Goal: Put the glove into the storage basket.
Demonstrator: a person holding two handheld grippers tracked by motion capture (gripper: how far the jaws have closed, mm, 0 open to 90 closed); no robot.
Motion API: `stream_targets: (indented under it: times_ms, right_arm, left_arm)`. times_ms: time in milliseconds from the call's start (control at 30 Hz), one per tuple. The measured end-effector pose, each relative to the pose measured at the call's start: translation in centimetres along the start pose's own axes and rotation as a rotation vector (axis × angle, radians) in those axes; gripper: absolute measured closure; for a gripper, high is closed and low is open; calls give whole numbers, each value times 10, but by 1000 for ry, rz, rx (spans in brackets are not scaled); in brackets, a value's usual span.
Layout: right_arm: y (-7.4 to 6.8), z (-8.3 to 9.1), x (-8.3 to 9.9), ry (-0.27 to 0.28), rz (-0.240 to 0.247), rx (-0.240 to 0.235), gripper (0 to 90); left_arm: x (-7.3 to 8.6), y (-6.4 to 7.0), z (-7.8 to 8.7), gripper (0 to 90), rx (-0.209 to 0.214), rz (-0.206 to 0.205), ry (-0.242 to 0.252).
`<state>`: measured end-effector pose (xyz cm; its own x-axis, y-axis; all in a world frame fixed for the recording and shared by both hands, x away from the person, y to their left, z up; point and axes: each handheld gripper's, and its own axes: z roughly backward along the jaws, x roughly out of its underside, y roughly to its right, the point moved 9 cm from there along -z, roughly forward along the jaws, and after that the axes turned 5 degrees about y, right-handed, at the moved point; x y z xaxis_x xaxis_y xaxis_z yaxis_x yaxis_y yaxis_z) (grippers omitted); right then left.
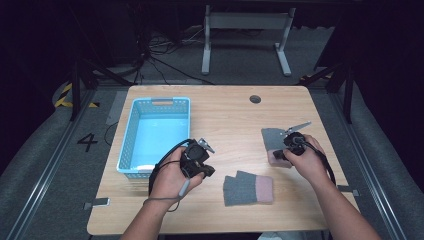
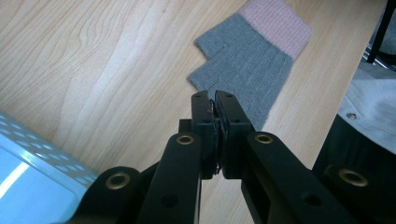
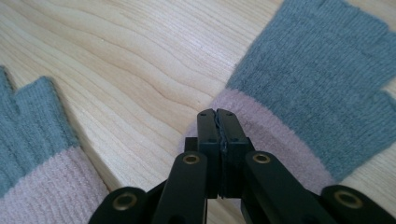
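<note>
The two gloves [image 1: 248, 189] [image 1: 272, 140] were grey with pink cuffs, the basket [image 1: 129, 135] light blue, the table [image 1: 230, 115] pale wood-grained.

A black number "4" [image 1: 87, 142] stands on the grey floor [image 1: 60, 150], left of the table [image 1: 230, 115]. Nothing else can be read.

The table [image 1: 235, 115] is bright from light above, and the room around it is very dark. The blue basket [image 1: 131, 135] shines a little. Up close, the black jaws look blurry
</note>
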<state>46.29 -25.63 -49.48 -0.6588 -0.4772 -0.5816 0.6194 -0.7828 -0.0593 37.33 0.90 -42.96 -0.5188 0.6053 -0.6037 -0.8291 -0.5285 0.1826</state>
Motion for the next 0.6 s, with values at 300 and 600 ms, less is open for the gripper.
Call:
stream_targets:
  times_ms: [300,600]
  right_arm:
    - [2,-5,6,-16,-8,-6,897]
    - [13,2,15,-18,-29,14,897]
  left_arm:
    - [0,0,-1,874,1,0,-2]
    - [-1,2,-3,871,7,-3,-6]
